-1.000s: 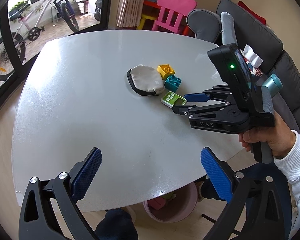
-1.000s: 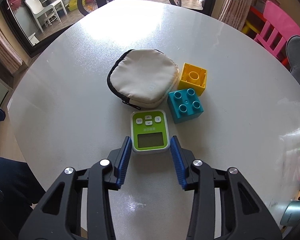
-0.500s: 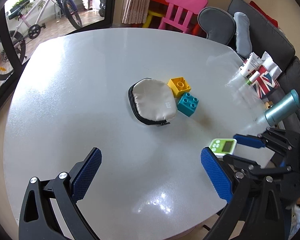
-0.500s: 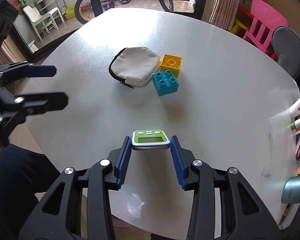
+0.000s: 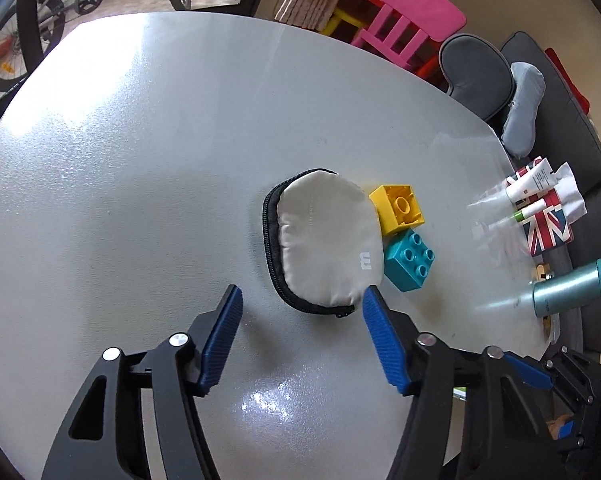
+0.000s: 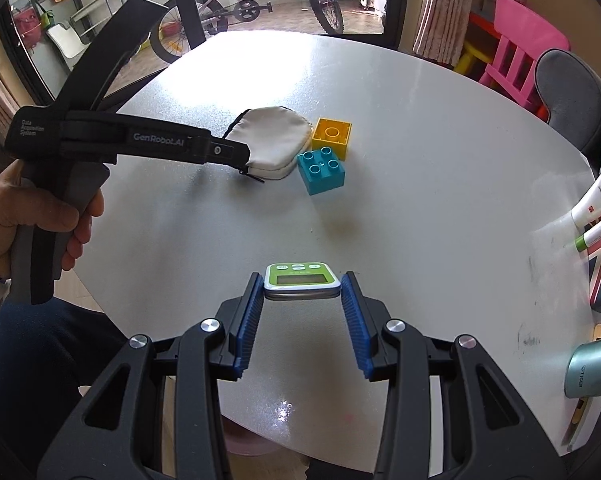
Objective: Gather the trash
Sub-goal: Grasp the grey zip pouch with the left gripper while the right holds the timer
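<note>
Two grippers are at work over the round grey table, each on its own piece of clutter. The right gripper has its blue ribbed pads clamped on the two side edges of a small green timer, which hangs clear of the tabletop near the table's front edge. That timer looks like a hard, light plastic slab with rounded corners and a smooth, probably slick rim, so the pinch across its short width seems sound, though it could pivot if the hold loosened. The left gripper points steeply down at a zipped fabric pouch lying flat near the middle of the table; its jaws have just been closing and now stand part-way apart, one pad near the pouch's front corner, the other over bare table, nothing pressed between them. I judge the pouch to be soft, padded and light, with a matt pale cloth face and a black zip band round the edge. It will squash and sag, so a bite across the firmer zipped rim should hold better than one on the puffy middle. Touching or just beside its far side sit a yellow block and a teal block, rigid studded plastic.
</note>
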